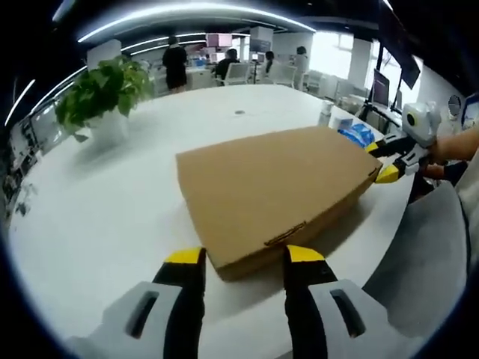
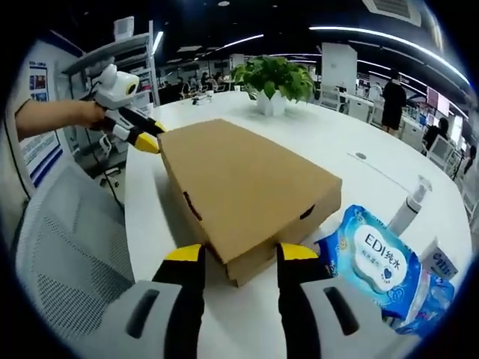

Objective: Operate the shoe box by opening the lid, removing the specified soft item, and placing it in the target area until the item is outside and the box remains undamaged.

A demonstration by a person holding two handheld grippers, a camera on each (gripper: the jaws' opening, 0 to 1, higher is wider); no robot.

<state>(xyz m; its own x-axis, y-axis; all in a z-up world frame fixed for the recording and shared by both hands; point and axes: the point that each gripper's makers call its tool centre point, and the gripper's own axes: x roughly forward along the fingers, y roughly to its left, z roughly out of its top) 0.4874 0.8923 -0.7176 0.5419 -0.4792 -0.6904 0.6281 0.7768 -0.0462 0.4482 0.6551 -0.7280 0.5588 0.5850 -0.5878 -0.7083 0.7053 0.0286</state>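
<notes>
In the left gripper view the left gripper [image 1: 244,256] sits at 6 o'clock, its yellow-tipped jaws spread wide on either side of the near corner of the box [image 1: 277,187], gripping nothing. The box is flat brown cardboard, lid shut, lying on the white bench [image 1: 112,217]. At 3 o'clock the right gripper [image 1: 382,161] meets the box's far corner, held by a hand [image 1: 449,146]; I cannot tell whether those tips touch the cardboard.

In the right gripper view the right gripper [image 2: 232,254] rises at 6 o'clock, jaws parted wide around the nearest corner of the box [image 2: 239,187], empty. The left gripper [image 2: 146,138] comes in at 10 o'clock, its yellow tips at the far corner.

The bench is a broad, glossy white oval. A potted plant [image 1: 105,93] stands on it at 10 o'clock in the left gripper view, well apart from the box. A blue wipes pack [image 2: 374,258] lies just beside the box at 4 o'clock in the right gripper view, with a pump bottle [image 2: 410,206] behind it. A grey mesh chair [image 2: 67,254] sits at the bench edge at 8 o'clock.

The room is an open office: long ceiling light strips, desks with monitors, people [image 1: 176,63] standing and sitting far off at 12 o'clock.
</notes>
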